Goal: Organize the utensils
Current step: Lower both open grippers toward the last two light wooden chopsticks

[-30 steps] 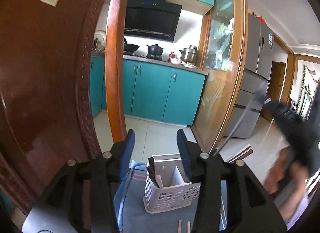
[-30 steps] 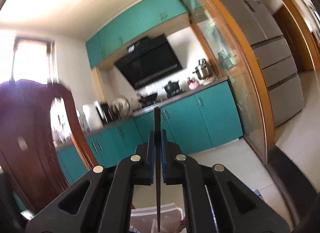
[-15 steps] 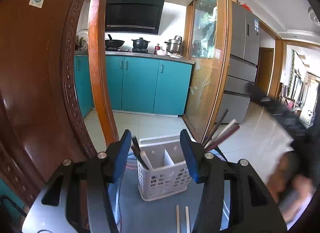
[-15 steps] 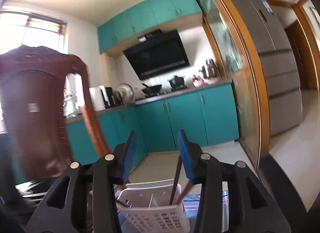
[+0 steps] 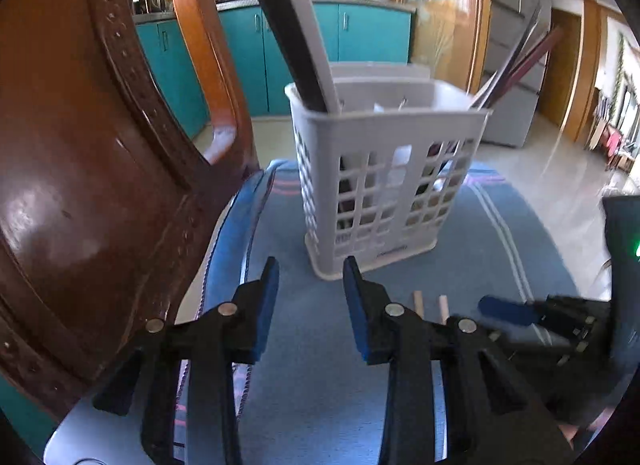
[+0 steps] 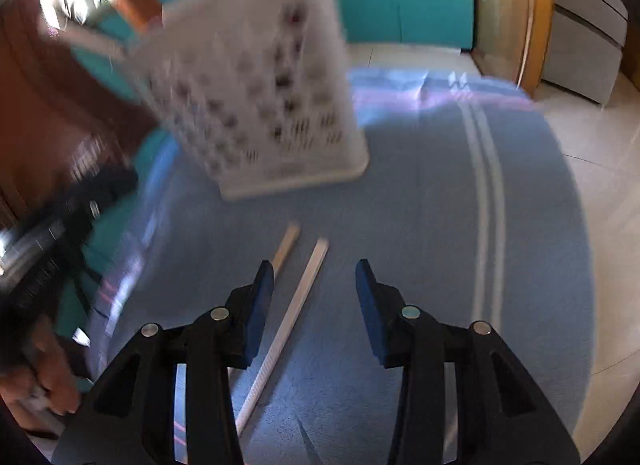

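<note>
Below, right tool [image 6: 315,275] apart over pale chopsticks [image 6: 304,285] (nothing gripped), left tool [image 5: 310,279] closing, empty

left hand-held gripper [image 5: 308,277], black angular arms, blue pads, silver round screws, right hand-held gripper [image 6: 316,279] alike

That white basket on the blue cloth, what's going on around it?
A person is sorting utensils with hand-held tongs. The white slotted plastic basket stands on the blue striped cloth and already holds dark chopsticks and other long utensils. Two pale wooden chopsticks lie on the cloth in front of it. The right tongs are open and empty above them. The left tongs are closing on nothing, near the basket.
</note>
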The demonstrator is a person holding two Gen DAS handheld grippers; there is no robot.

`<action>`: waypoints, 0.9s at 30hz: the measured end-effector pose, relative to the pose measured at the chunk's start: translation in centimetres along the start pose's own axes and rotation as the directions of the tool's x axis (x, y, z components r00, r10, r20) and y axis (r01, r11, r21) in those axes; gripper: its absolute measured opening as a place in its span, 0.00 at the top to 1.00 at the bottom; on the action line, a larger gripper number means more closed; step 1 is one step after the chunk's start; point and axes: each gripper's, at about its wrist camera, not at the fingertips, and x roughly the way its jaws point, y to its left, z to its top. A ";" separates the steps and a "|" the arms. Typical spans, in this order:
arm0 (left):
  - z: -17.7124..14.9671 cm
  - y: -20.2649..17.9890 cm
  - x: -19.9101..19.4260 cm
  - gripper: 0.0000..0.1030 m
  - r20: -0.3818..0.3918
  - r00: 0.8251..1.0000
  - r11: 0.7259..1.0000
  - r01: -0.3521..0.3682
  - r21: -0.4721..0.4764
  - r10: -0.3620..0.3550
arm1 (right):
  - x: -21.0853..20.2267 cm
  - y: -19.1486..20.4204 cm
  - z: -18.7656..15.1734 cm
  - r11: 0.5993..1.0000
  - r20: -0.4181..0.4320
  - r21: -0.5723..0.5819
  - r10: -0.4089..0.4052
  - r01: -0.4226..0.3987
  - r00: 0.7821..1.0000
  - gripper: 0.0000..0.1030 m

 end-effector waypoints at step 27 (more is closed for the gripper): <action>-0.9 -2.7 3.2 0.54 -0.107 0.993 0.998 0.051 0.035 -0.047 | -1.1 -4.3 -0.6 0.990 0.015 -0.039 -0.134 0.135 0.991 0.89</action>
